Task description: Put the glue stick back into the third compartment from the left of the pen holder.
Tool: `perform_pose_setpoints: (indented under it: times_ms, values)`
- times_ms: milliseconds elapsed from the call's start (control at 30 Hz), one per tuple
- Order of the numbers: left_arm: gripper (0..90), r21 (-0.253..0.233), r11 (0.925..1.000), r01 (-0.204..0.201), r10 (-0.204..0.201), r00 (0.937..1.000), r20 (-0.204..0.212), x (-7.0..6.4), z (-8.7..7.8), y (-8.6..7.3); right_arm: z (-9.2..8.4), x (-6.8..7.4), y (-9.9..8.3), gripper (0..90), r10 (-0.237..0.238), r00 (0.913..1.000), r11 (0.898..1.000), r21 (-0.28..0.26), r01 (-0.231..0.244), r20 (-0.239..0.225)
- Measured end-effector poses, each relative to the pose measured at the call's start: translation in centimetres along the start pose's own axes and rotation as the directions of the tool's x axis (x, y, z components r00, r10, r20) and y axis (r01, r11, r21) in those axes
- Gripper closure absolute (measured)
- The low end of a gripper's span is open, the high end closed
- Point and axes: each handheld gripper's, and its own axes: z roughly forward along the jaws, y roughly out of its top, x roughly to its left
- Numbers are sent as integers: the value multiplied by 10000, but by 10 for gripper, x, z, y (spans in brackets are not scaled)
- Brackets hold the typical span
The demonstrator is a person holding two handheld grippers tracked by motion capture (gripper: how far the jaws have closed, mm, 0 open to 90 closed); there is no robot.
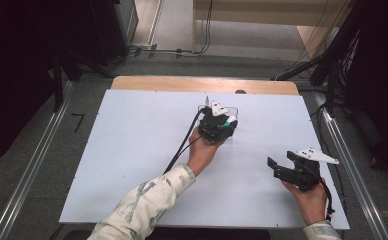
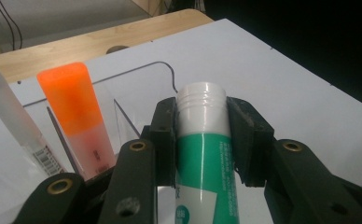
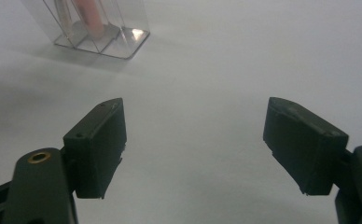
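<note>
Tabletop (image 1: 132,150): white sheet over a wooden top, the work concentrated at its far centre.

Clear organiser (image 2: 137,88): a transparent compartmented holder standing on the tabletop at far centre; in the right gripper view its base (image 3: 102,39) sits well ahead of that gripper. It holds an orange tube (image 2: 76,116) and a clear tube (image 2: 11,112), both upright in their compartments.

Left gripper (image 1: 221,121): positioned directly at the organiser. Its fingers (image 2: 163,140) clamp a green-and-white tube (image 2: 205,158) from both sides just below the threaded white neck. The tube's long axis runs along the fingers, neck pointing away from the hand towards the organiser. An open compartment lies just beyond and slightly left of the neck; whether the tube's lower end already stands inside it cannot be told, since the fingers hide it.

Right gripper (image 1: 281,168): near the right front edge, well apart from the organiser, fingers (image 3: 100,140) spread wide with nothing between them.

Judgement: the left hand is the nearer and the working one; the coming move depends on keeping the tube's axis in line with the open compartment
</note>
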Motion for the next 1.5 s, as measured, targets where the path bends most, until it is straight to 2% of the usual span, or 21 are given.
perform_pose_setpoints:
  times_ms: [233,600,1033,1267,1500]
  values:
    - [655,-34,10000,-29,29,9997,-242,0,12,8,0,-1,0,198,-30,10000,10000,-30,30,-42]
    - [655,11,9999,137,-136,9988,-472,10,28,20,-1,-1,0,198,20,10000,10000,-16,-21,-77]
    - [654,-48,9998,201,-203,9986,-481,10,50,32,0,0,-1,198,-50,9999,10000,5,50,-129]
    - [654,-71,9995,323,-326,9988,-375,13,55,40,-1,-1,-1,198,-58,9999,10000,23,58,-144]
    - [653,-200,9996,204,-212,9990,-400,13,59,47,-1,0,-1,198,-73,9998,10000,26,73,-165]
